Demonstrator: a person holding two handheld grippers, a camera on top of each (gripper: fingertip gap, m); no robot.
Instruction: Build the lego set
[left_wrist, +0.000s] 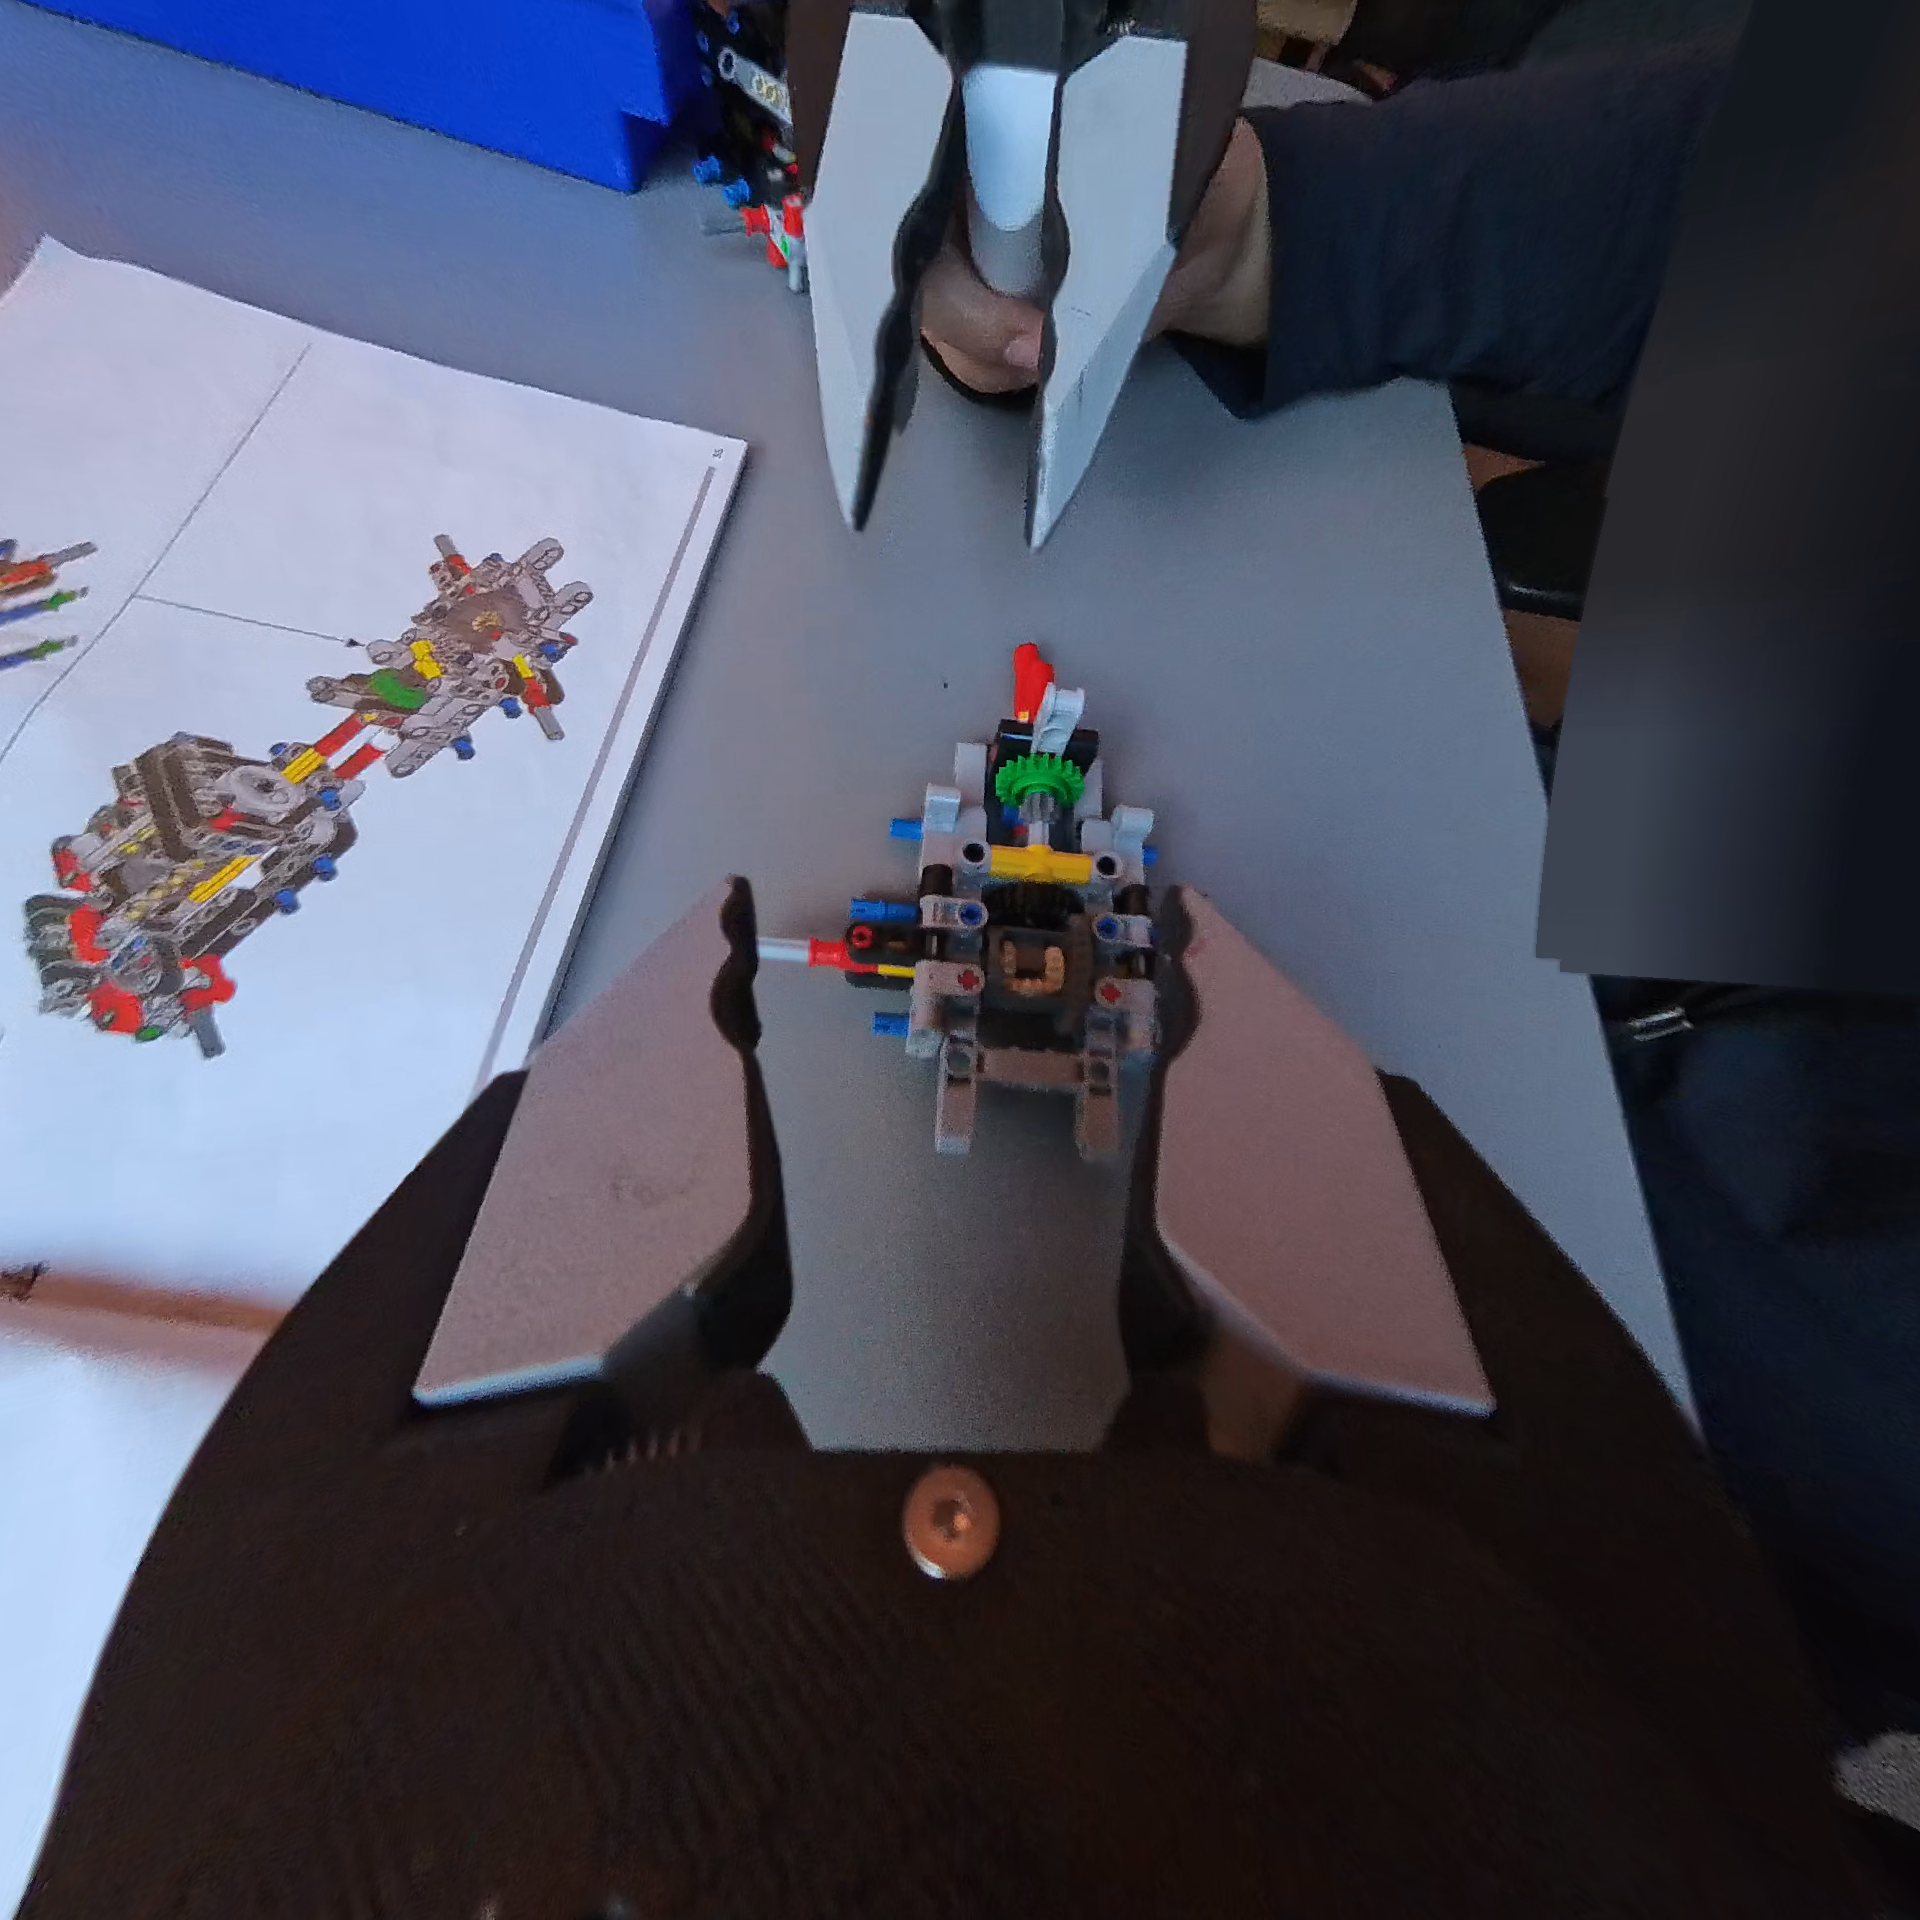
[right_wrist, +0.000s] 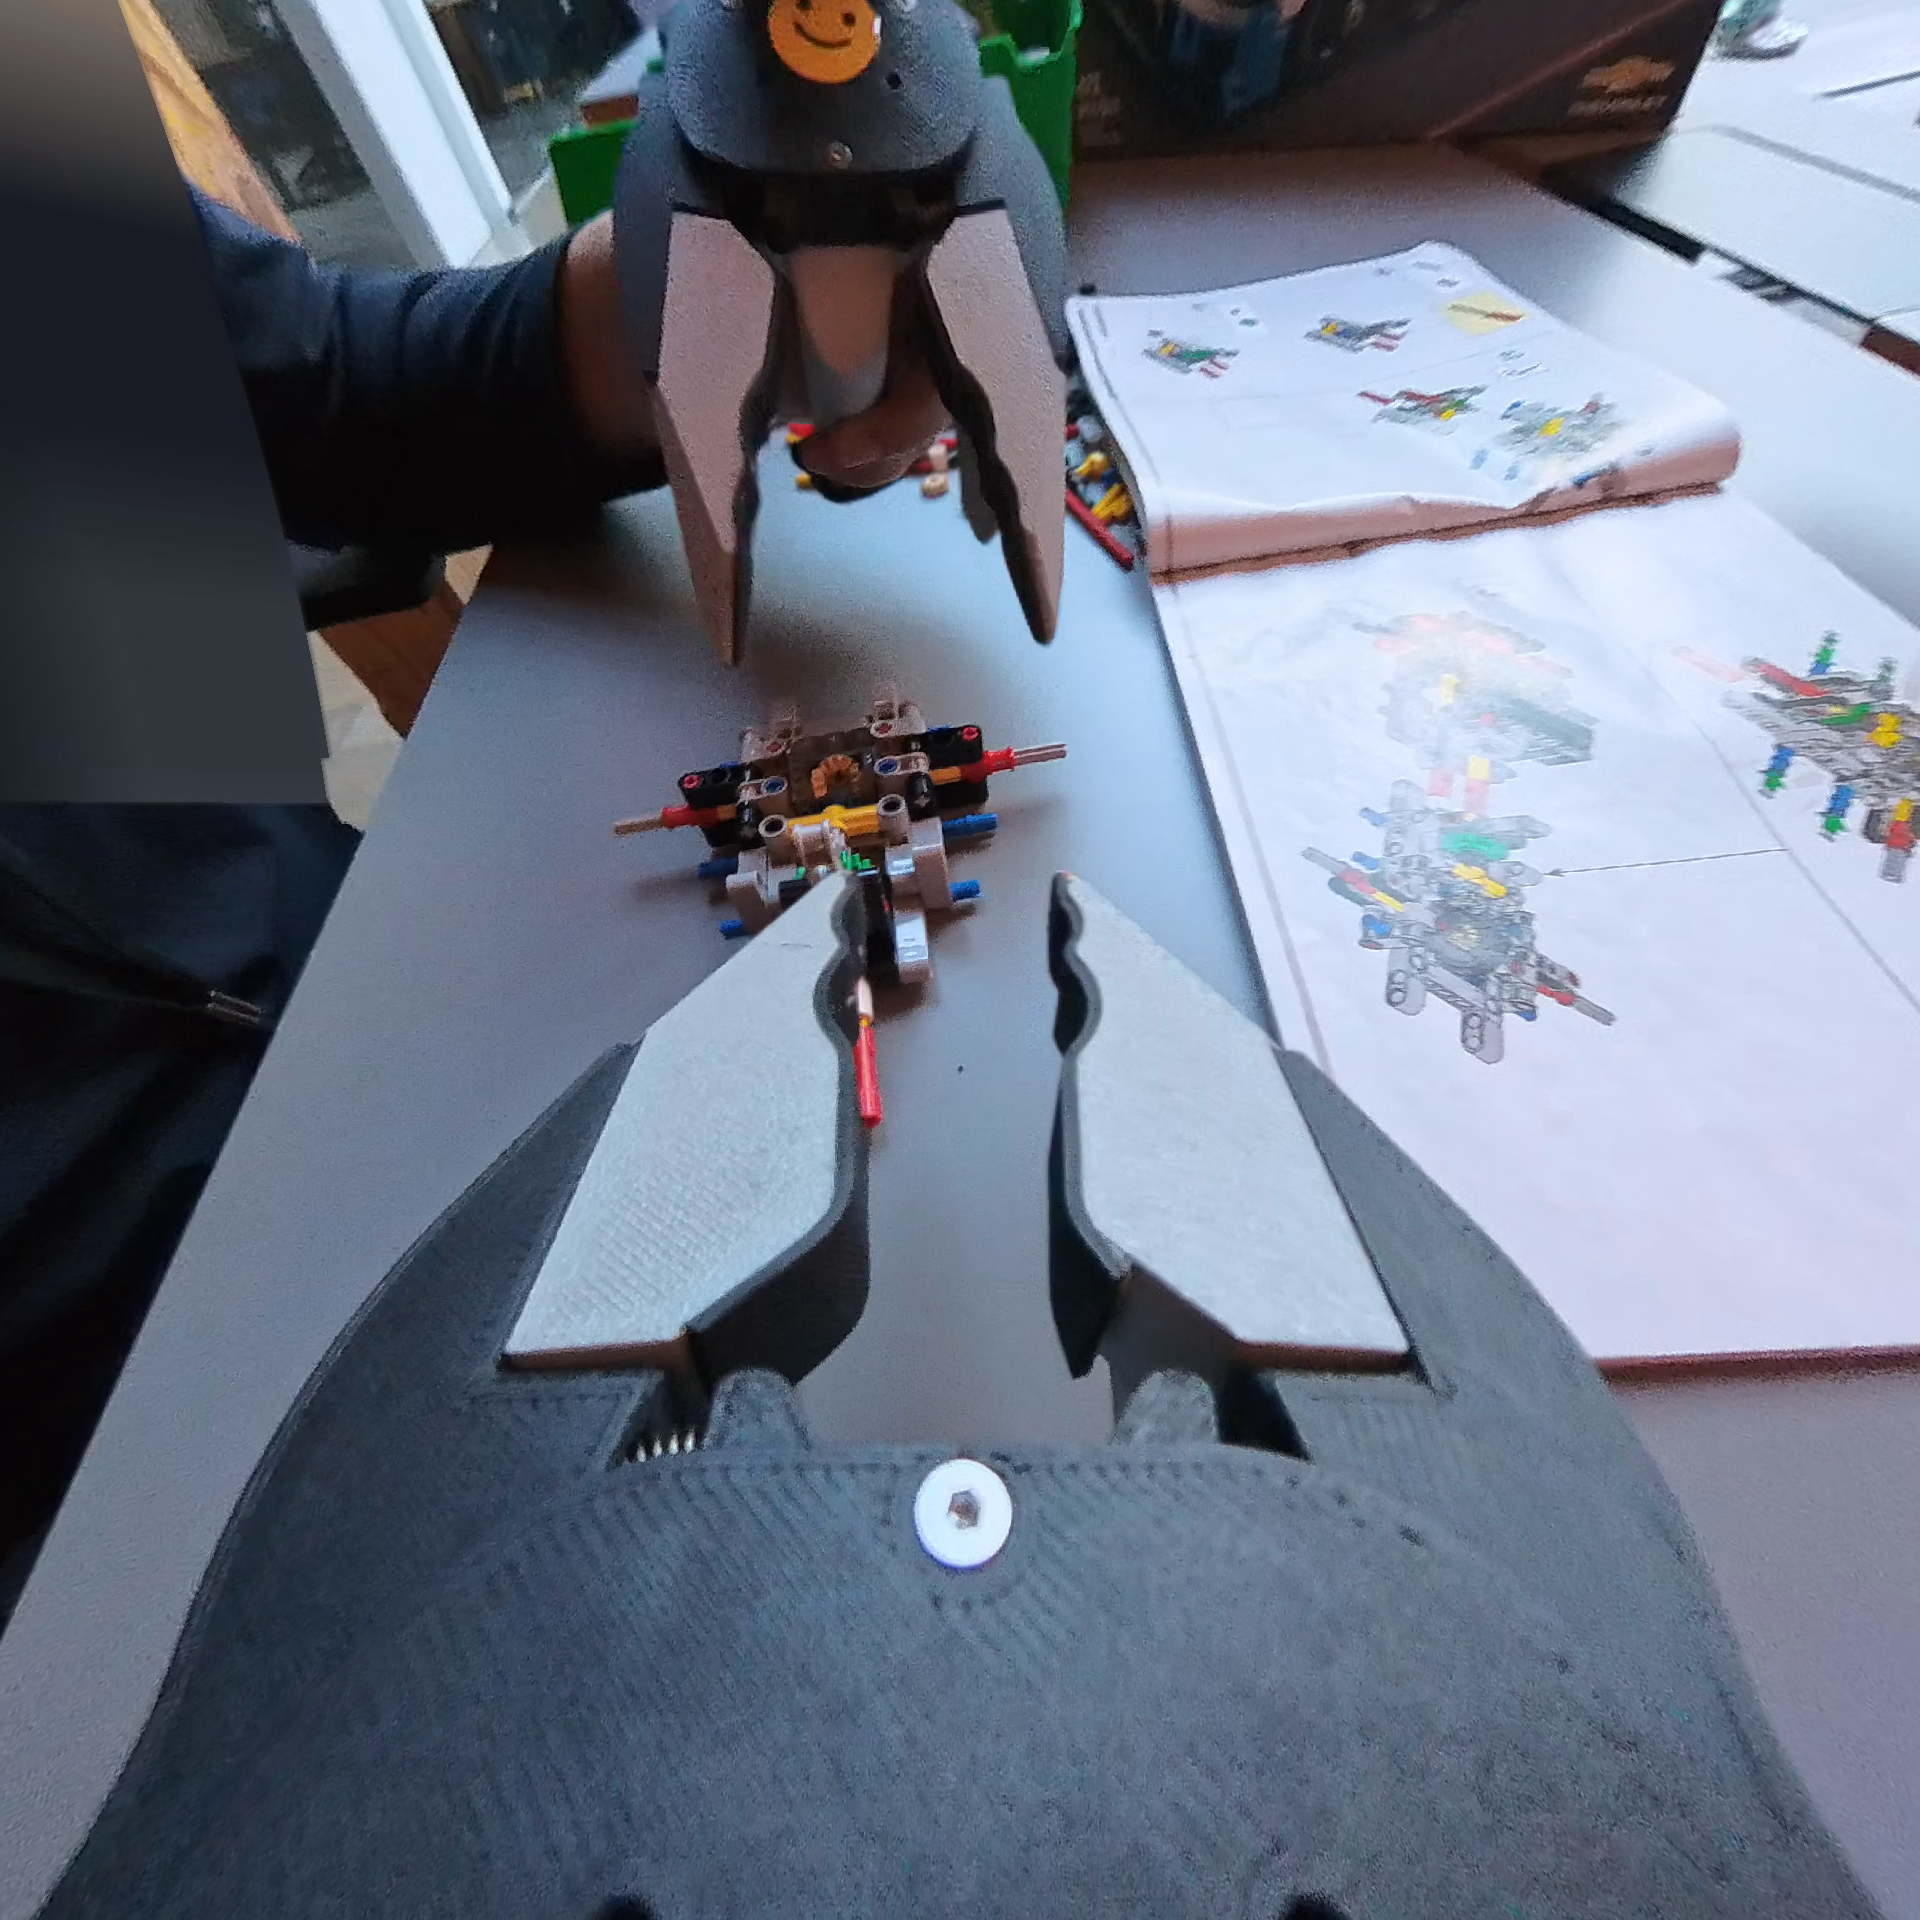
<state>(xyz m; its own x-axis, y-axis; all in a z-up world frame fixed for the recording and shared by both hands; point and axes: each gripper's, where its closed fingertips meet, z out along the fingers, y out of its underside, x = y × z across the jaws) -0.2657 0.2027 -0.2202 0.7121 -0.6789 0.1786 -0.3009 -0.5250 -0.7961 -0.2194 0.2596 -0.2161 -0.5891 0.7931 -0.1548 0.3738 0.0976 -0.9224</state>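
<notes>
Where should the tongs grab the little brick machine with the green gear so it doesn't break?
Probably the grey frame sides of the brick machine, coming from its forked end, as the open left tongs are lined up. Those sides look flat and solid; the green gear, red axle and blue pins stick out.

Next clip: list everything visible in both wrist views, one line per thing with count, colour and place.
Brick assembly: one, grey and black with a green gear, yellow bar, red and blue pins; on the table between the two hand-held grippers.
Red axle: one, sticking out of the assembly beside the right gripper's left finger.
Instruction booklet: one, white, open, beside the assembly.
Loose bricks: several, mixed colours, by the booklet's far edge.
Blue bin: one, far table corner.
Green bin: one, behind the left gripper.
Table: one, grey.
Left hand-held gripper: jaws wide, straddling the assembly's near end, gap at its left pad.
Right hand-held gripper: jaws apart, nothing held.
</notes>
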